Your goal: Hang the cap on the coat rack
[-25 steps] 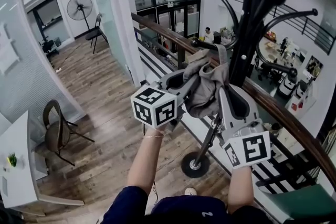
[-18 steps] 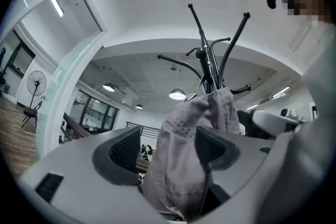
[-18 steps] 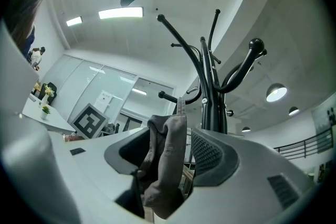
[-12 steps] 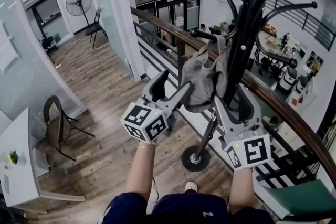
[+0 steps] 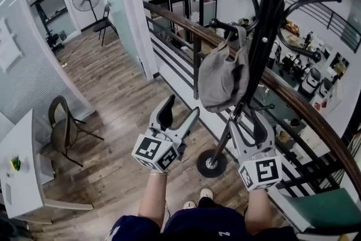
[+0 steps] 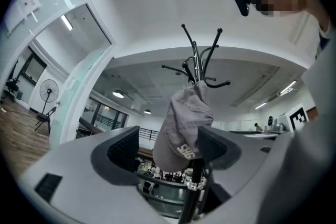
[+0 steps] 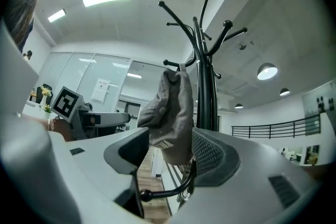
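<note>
Cap hung on rack; both grippers empty and clear of it.
The rack [image 5: 265, 36] stands upright just beyond both jaw pairs, its pole nearest the right one. The cap [image 5: 223, 79] hangs by its back strap from a hook [image 5: 225, 26], above and ahead of the jaws, touching neither pair. The left gripper [image 5: 181, 106] has just opened its jaws wide, nothing held. The right gripper [image 5: 248, 121] likewise: jaws just opened, spread wide, gripping nothing.

Head cam looks steeply down from above, coat rack [image 5: 264, 20] at 1 o'clock – L and R gripper views sit low, close, tilted up – all three share the cap [image 5: 223, 79].
</note>
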`<state>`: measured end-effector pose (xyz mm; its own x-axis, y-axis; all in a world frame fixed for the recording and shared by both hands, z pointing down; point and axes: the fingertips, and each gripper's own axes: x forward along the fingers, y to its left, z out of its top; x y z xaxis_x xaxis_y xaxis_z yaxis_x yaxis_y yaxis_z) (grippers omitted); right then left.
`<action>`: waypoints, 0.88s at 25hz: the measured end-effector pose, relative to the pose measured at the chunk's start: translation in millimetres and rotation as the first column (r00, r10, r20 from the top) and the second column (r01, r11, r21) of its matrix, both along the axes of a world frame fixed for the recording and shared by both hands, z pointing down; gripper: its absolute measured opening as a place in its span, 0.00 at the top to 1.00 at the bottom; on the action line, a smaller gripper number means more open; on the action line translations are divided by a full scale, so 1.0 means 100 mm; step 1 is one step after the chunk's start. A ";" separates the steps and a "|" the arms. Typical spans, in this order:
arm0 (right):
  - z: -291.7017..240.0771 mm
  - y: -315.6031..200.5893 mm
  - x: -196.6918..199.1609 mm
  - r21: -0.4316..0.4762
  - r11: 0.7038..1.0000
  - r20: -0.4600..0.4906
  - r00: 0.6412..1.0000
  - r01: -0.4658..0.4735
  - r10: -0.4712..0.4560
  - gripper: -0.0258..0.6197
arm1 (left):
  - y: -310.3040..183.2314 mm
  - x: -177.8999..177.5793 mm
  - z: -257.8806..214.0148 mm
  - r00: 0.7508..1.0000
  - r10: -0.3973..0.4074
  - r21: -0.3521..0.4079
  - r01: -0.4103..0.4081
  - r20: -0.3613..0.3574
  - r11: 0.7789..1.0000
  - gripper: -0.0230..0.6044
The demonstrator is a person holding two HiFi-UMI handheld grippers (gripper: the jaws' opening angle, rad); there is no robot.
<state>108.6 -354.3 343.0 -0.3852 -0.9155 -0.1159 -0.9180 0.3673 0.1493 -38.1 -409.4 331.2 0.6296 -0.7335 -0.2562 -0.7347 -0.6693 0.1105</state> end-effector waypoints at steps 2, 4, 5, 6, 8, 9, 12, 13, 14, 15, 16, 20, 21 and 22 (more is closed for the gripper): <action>0.14 0.06 0.03 -0.020 1.000 -0.005 1.000 -0.017 0.017 0.58 | 0.09 0.03 0.20 0.999 0.002 -0.026 -0.001 0.038 1.000 0.43; 0.28 0.13 0.05 -0.039 0.999 0.000 1.000 -0.029 0.029 0.58 | 0.20 0.05 0.39 0.997 -0.009 -0.042 0.012 0.074 0.999 0.43; 0.35 0.16 0.06 -0.049 0.998 0.002 0.999 -0.034 0.034 0.58 | 0.25 0.04 0.48 0.996 -0.018 -0.050 0.022 0.085 0.999 0.43; 0.43 0.20 0.07 -0.060 0.997 0.001 0.999 -0.040 0.040 0.58 | 0.31 0.03 0.57 0.996 -0.025 -0.059 0.031 0.091 0.998 0.43; 0.58 0.25 0.08 -0.084 0.995 -0.006 0.999 -0.047 0.047 0.58 | 0.39 0.01 0.73 0.994 -0.040 -0.077 0.048 0.102 0.996 0.43; 0.65 0.27 0.06 -0.097 0.994 -0.009 0.999 -0.044 0.044 0.58 | 0.43 -0.01 0.81 0.993 -0.048 -0.087 0.057 0.111 0.995 0.43; 0.87 0.33 0.01 -0.139 0.990 -0.016 0.999 -0.034 0.032 0.58 | 0.55 -0.04 1.07 0.989 -0.056 -0.126 0.074 0.138 0.989 0.43; 0.94 0.35 0.00 -0.150 0.988 -0.016 0.999 -0.037 0.035 0.58 | 0.59 -0.03 1.14 0.989 -0.056 -0.141 0.076 0.140 0.987 0.43; 1.00 0.37 0.00 -0.159 0.986 -0.016 0.999 -0.041 0.039 0.58 | 0.62 -0.02 1.20 0.989 -0.056 -0.154 0.078 0.140 0.985 0.43; 1.05 0.38 0.00 -0.167 0.985 -0.020 0.999 -0.043 0.040 0.58 | 0.64 -0.01 1.24 0.989 -0.056 -0.164 0.079 0.140 0.983 0.43; 1.09 0.38 -0.01 -0.174 0.984 -0.027 0.999 -0.043 0.039 0.58 | 0.65 0.00 1.27 0.988 -0.057 -0.168 0.081 0.145 0.983 0.43; 1.13 0.38 -0.04 -0.178 0.983 -0.056 0.998 -0.050 0.040 0.58 | 0.66 0.06 1.24 0.982 -0.055 -0.152 0.083 0.178 0.985 0.43; 1.12 0.38 -0.03 -0.176 0.983 -0.056 0.998 -0.053 0.043 0.60 | 0.68 0.06 1.22 0.982 -0.050 -0.145 0.077 0.182 0.986 0.46; 1.12 0.39 -0.03 -0.173 0.984 -0.054 0.998 -0.052 0.043 0.64 | 0.69 0.06 1.20 0.982 -0.046 -0.139 0.072 0.182 0.988 0.52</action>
